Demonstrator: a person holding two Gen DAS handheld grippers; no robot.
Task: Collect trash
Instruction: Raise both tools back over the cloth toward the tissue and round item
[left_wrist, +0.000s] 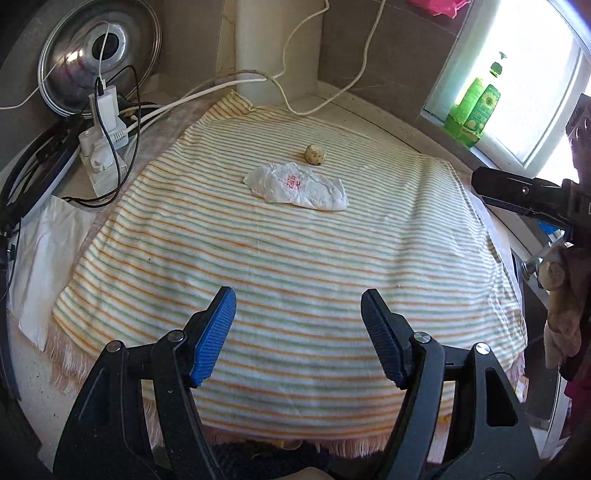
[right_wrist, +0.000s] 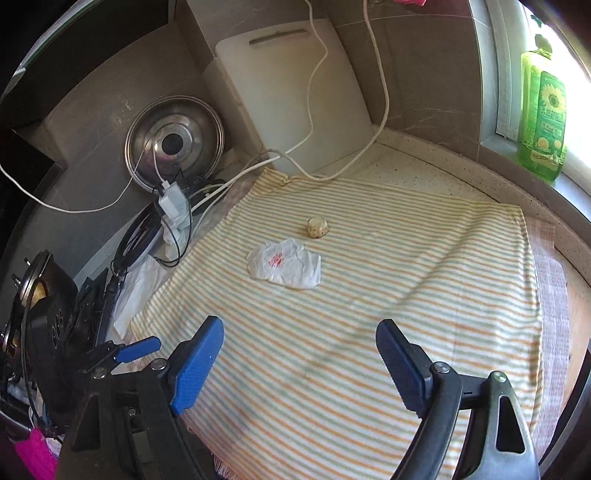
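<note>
A crumpled white wrapper with red print (left_wrist: 297, 185) lies on a striped towel (left_wrist: 288, 266). It also shows in the right wrist view (right_wrist: 284, 263). Just behind it sits a small beige speckled lump (left_wrist: 315, 153), also in the right wrist view (right_wrist: 317, 226). My left gripper (left_wrist: 298, 306) is open and empty, hovering over the towel's near part, well short of the wrapper. My right gripper (right_wrist: 300, 338) is open and empty, also short of the wrapper. The right gripper's black arm shows at the right edge of the left wrist view.
A power strip with chargers and cables (left_wrist: 105, 147) and a metal pot lid (left_wrist: 99, 51) stand at the back left. A white cutting board (right_wrist: 295, 99) leans on the back wall. A green bottle (right_wrist: 543, 118) stands on the window sill. White paper (left_wrist: 44, 258) lies left of the towel.
</note>
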